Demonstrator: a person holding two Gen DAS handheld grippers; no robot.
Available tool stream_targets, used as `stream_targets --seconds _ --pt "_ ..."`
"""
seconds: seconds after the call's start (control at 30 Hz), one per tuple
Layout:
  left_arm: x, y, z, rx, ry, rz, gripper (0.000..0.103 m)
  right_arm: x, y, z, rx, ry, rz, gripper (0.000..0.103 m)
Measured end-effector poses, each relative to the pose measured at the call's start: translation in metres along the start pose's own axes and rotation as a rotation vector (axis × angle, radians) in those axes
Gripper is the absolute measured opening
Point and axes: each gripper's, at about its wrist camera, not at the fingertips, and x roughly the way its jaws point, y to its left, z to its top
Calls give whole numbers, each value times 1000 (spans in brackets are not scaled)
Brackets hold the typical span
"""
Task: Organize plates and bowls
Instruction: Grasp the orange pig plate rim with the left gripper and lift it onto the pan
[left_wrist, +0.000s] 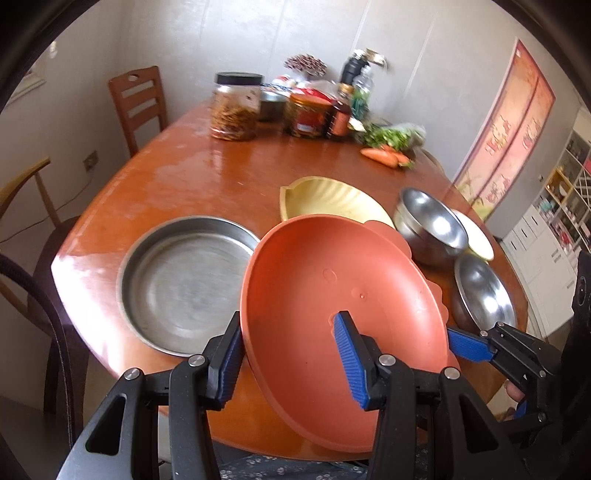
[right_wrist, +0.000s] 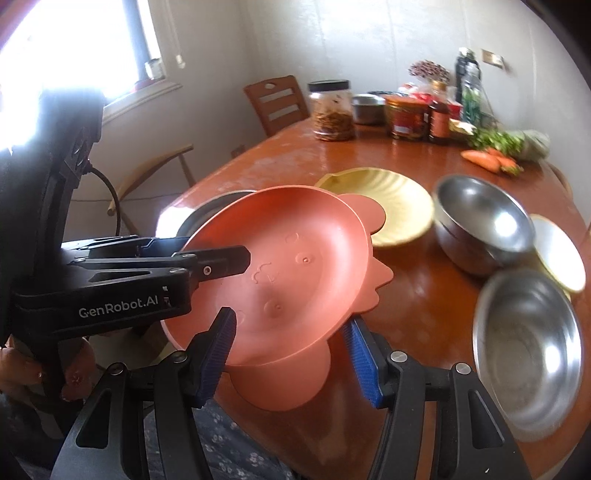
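A glossy reddish-brown wooden table (left_wrist: 229, 173) with rounded corners fills the scene, standing in a room with pale walls, a bright window at the left in the right wrist view, and white shelving at the far right in the left wrist view. A brown slatted wooden chair (left_wrist: 137, 103) stands at the table's far-left corner. Above the near edge, a terracotta-orange plastic plate with a scalloped rim (left_wrist: 332, 295) is tilted and raised off the wood. The left gripper (left_wrist: 291, 354) straddles the plate's near rim with its blue pads spread, one outside and one inside the dish; whether they press it cannot be told. The right gripper (right_wrist: 288, 354) likewise brackets the plate's right-hand rim, its grip equally unclear. A round shallow steel pan (left_wrist: 188, 280) lies on the table left of the plate, a pale yellow shell-shaped dish (left_wrist: 332, 203) behind it, and two shiny steel bowls (right_wrist: 484, 225) to its right, beside a white-and-yellow saucer (right_wrist: 561, 251). Jars and bottles (left_wrist: 236, 107) cluster at the far end, near carrots (left_wrist: 384, 155) and greens.
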Motion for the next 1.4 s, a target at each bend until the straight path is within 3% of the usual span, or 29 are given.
stream_targets --seconds 0.7,1.4 --pt "-1 79 19 -138 -38 68 48 64 48 70 -119 -1 41 62" --pt "30 97 23 -155 18 92 48 108 47 74 -143 69 38 62"
